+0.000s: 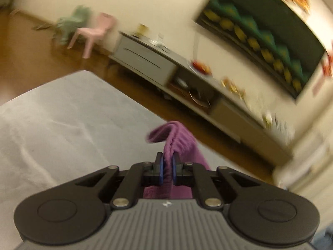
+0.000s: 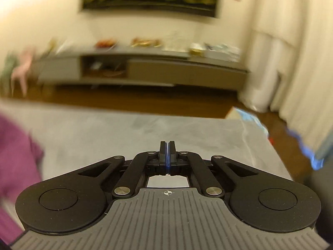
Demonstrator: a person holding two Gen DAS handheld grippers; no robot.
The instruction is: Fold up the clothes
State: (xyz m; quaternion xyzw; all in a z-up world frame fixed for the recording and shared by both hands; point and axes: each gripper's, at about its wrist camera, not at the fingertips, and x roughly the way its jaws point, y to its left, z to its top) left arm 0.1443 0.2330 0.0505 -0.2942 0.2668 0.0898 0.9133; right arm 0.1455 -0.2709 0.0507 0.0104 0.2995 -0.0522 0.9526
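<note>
Left tongs (image 1: 168, 160) pinching purple cloth (image 1: 179, 139)

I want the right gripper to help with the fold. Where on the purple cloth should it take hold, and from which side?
Probably the free edge of the purple cloth, which lies on the grey surface at the far left of the right wrist view. Come from the right, low over the surface, after opening the shut, empty right gripper. The left gripper already pinches a bunched part, so a second hold apart from it would spread the cloth.
</note>
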